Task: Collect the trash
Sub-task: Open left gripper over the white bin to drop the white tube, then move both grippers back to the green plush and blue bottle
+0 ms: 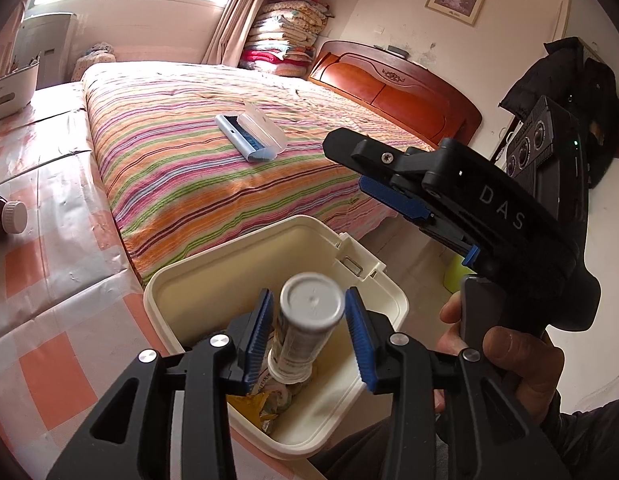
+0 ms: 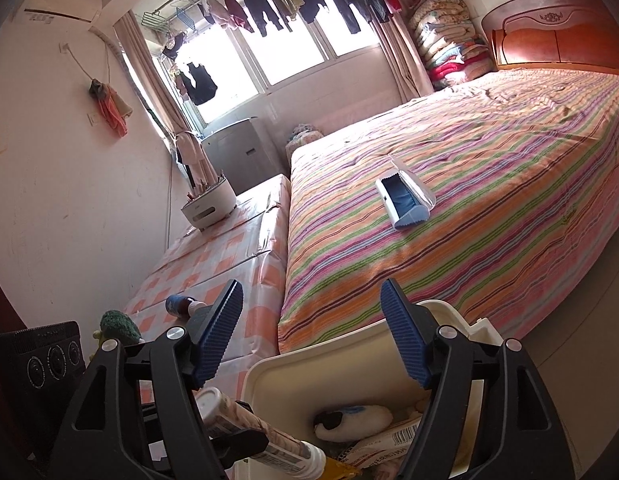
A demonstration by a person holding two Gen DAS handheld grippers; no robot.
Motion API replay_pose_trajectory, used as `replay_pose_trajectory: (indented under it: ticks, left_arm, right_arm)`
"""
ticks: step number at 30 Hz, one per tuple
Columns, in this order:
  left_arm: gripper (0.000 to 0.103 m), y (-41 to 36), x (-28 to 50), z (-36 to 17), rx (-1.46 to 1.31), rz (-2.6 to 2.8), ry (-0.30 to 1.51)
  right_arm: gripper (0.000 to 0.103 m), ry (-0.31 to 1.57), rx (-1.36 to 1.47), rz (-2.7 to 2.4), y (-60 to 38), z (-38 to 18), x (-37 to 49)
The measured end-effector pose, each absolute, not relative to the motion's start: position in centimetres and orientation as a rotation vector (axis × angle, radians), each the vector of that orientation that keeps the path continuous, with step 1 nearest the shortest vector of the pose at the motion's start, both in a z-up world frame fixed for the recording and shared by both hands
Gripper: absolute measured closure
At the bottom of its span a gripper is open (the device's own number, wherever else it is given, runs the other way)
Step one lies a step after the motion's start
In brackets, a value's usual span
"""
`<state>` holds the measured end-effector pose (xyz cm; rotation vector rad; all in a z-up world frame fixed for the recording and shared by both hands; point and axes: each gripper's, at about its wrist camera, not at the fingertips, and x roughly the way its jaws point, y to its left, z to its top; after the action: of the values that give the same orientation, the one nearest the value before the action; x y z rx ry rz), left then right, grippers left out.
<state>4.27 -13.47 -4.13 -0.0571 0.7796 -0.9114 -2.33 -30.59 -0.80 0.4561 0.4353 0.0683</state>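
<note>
Left wrist cam: close above the bin (image 1: 373, 276), tilted down, facing across the bed (image 1: 213, 152) toward the headboard (image 1: 393, 88). Right wrist cam: low at the bin rim (image 2: 309, 364), facing along the bed toward the window (image 2: 285, 52). Shared: bin, bed, the brush (image 1: 251, 134) (image 2: 405, 200) on it.
</note>
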Motion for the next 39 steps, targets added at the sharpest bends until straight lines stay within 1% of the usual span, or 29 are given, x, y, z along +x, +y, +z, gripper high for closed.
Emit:
replay_pose_trajectory:
  ticks: [1,2,3,4,6,17,23,31,33,39]
  left_arm:
    - [0.044,-13.4,4.2,-4.0,-0.064,-0.907,0.772]
    - [0.039,-13.2,4.0,-3.9,-0.077,-0.902,0.76]
    - [0.031,-13.0,3.9,-3.7,-0.085,-0.892,0.747]
    - [0.026,-12.8,3.8,-3.4,-0.09,-0.88,0.735]
    - [0.024,-12.3,3.8,-2.9,-0.095,-0.853,0.713]
    - [0.023,-6.6,5.9,-0.6,-0.168,-0.677,0.632]
    - [0.023,-2.7,6.8,0.6,-0.2,-0.575,0.598]
    - [0.023,4.5,7.8,1.6,-0.25,-0.402,0.56]
    - [0.023,6.6,8.0,1.7,-0.263,-0.359,0.563]
    - [0.023,12.4,8.2,2.5,-0.228,-0.218,0.53]
  right_arm:
    - [0.033,0.435,0.458,0.069,-30.6,-0.8,-2.3]
    - [0.033,0.435,0.457,0.071,-30.5,-0.8,-2.3]
    - [0.033,0.435,0.456,0.072,-30.5,-0.8,-2.3]
    - [0.032,0.434,0.455,0.072,-30.4,-0.7,-2.3]
    - [0.032,0.435,0.458,0.074,-30.3,-0.8,-2.2]
    - [0.03,0.459,0.447,0.106,-28.6,-0.8,-1.0]
    - [0.027,0.471,0.426,0.15,-26.4,-0.7,0.3]
    - [0.023,0.507,0.404,0.22,-22.8,-1.0,2.4]
    - [0.02,0.516,0.395,0.244,-21.7,-1.0,3.0]
    - [0.018,0.55,0.326,0.384,-17.8,-0.7,5.3]
